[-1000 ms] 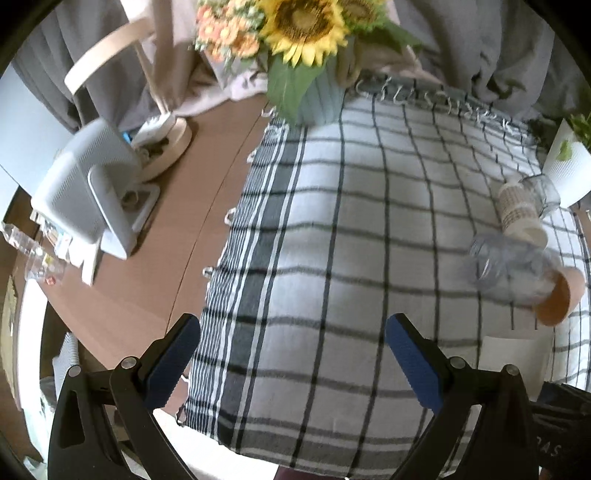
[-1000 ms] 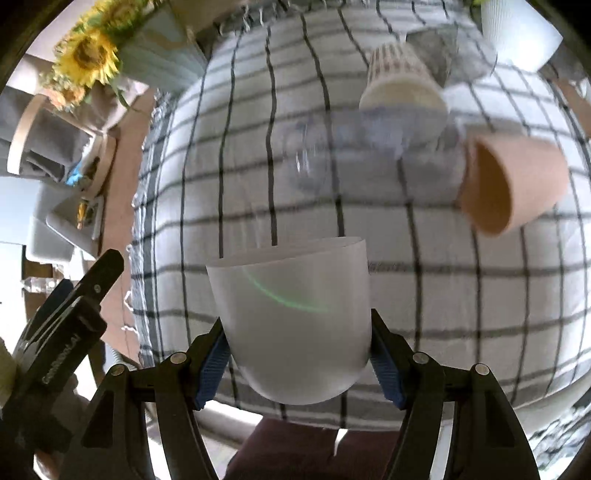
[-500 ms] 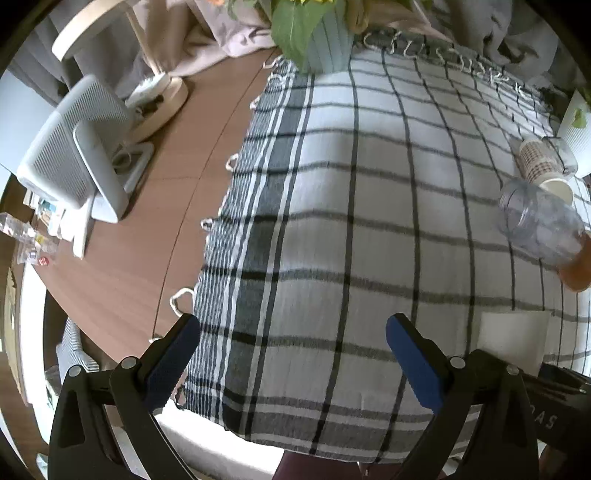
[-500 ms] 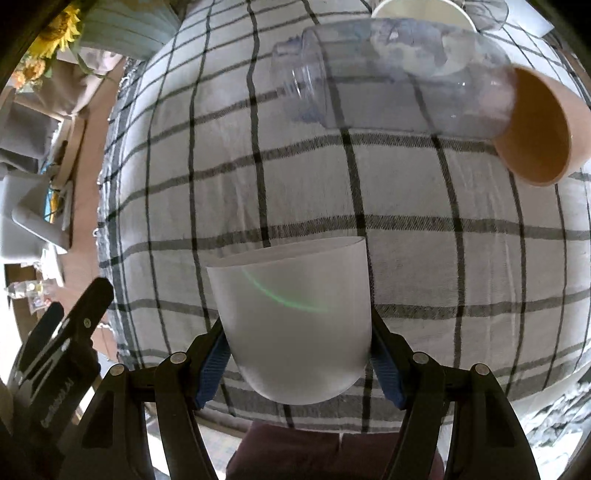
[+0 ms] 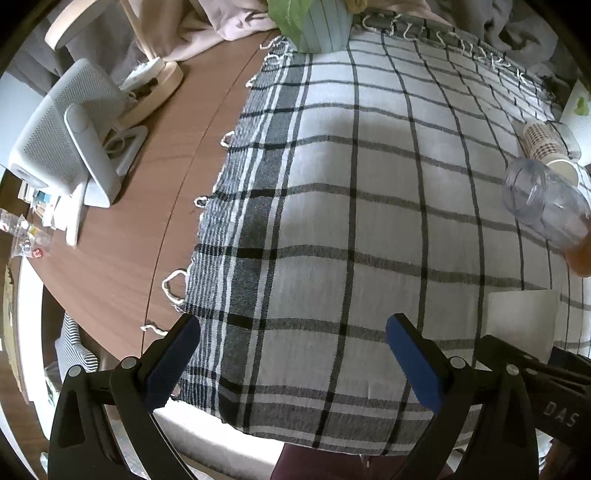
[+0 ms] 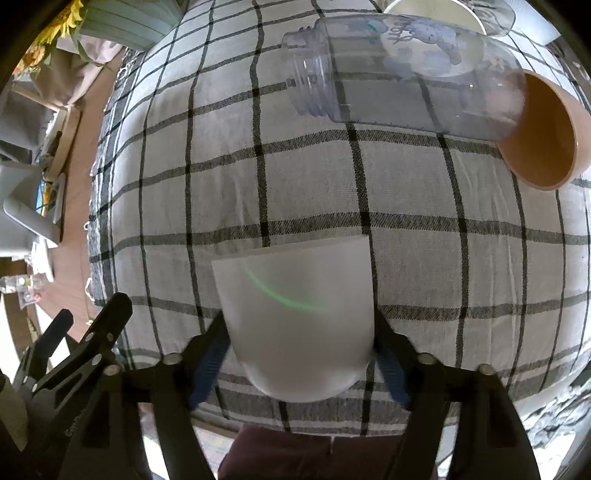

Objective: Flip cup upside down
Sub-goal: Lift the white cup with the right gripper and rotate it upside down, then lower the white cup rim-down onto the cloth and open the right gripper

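Note:
My right gripper (image 6: pixel 301 350) is shut on a white frosted cup (image 6: pixel 295 317). The cup is held with its rim toward the checked cloth (image 6: pixel 314 192) and its rounded base toward the camera, close above or at the cloth near the front edge. The same cup shows at the right of the left wrist view (image 5: pixel 521 317). My left gripper (image 5: pixel 291 354) is open and empty, hovering over the cloth's front left part.
A clear plastic bottle (image 6: pixel 402 74) lies on its side beyond the cup, touching a tan cup (image 6: pixel 543 136) lying on its side. A patterned paper cup (image 5: pixel 546 151) lies further back. A vase (image 5: pixel 321 26), a small fan (image 5: pixel 70 136) and a lamp base stand to the left on the wooden table.
The right gripper has carried the white cup forward and lower toward the cloth; the bottle and tan cup look nearer. The left gripper has tilted down and drifted slightly, still open.

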`<state>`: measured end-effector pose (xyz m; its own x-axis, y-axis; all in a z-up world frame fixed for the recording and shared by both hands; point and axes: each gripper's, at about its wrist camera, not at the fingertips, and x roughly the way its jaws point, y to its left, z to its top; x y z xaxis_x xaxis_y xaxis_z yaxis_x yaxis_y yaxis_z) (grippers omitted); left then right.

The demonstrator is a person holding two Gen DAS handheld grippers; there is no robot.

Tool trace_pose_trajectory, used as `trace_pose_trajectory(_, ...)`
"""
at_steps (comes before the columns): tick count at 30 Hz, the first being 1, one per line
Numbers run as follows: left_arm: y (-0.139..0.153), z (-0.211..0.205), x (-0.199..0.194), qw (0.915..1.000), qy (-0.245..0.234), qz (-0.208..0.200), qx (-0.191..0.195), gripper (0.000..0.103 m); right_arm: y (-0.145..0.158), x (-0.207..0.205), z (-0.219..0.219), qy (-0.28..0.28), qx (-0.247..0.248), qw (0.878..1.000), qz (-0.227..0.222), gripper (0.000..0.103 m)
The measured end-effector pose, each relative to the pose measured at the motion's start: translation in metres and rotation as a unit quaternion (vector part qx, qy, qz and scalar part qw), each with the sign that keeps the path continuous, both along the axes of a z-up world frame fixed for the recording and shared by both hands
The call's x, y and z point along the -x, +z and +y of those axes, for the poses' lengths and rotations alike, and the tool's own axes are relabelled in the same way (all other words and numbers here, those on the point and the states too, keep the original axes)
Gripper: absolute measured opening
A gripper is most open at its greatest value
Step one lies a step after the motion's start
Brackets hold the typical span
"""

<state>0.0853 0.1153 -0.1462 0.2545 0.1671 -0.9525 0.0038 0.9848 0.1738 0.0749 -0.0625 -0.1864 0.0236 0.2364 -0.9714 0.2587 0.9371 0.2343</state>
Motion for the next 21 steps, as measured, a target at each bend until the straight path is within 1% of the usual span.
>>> trace_pose_trajectory(3,0.01,0.0,0.006,0.9998,-0.003,-0.02,0.008,0.103,0.014,0.004,0.002,0.001,0.004,1.0,-0.019,0.079)
trace_pose_trajectory(6,0.021,-0.005,0.018,0.9987,-0.016,-0.044,0.021,0.103,0.038,0.014,-0.004,-0.009,0.004,0.999,-0.048,0.079)
trace_pose_trajectory(8,0.028,-0.013,0.026,0.9977,-0.025,-0.052,0.035,0.103,0.056,0.021,-0.012,-0.015,0.009,0.997,-0.07,0.08)
trace_pose_trajectory(10,0.033,-0.022,0.033,0.9962,-0.037,-0.06,0.051,0.103,0.072,0.026,-0.027,-0.025,0.031,0.995,-0.092,0.08)
trace_pose_trajectory(13,0.037,-0.04,0.046,0.9936,-0.06,-0.071,0.064,0.103,0.085,0.038,-0.05,-0.041,0.063,0.991,-0.112,0.08)
trace_pose_trajectory(15,0.038,-0.054,0.054,0.9915,-0.075,-0.075,0.076,0.103,0.088,0.046,-0.066,-0.054,0.07,0.989,-0.115,0.08)
trace_pose_trajectory(17,0.037,-0.07,0.063,0.9889,-0.094,-0.078,0.085,0.103,0.085,0.056,-0.084,-0.066,0.077,0.989,-0.111,0.08)
trace_pose_trajectory(21,0.033,-0.097,0.075,0.984,-0.126,-0.083,0.095,0.102,0.07,0.074,-0.109,-0.09,0.084,0.988,-0.094,0.08)
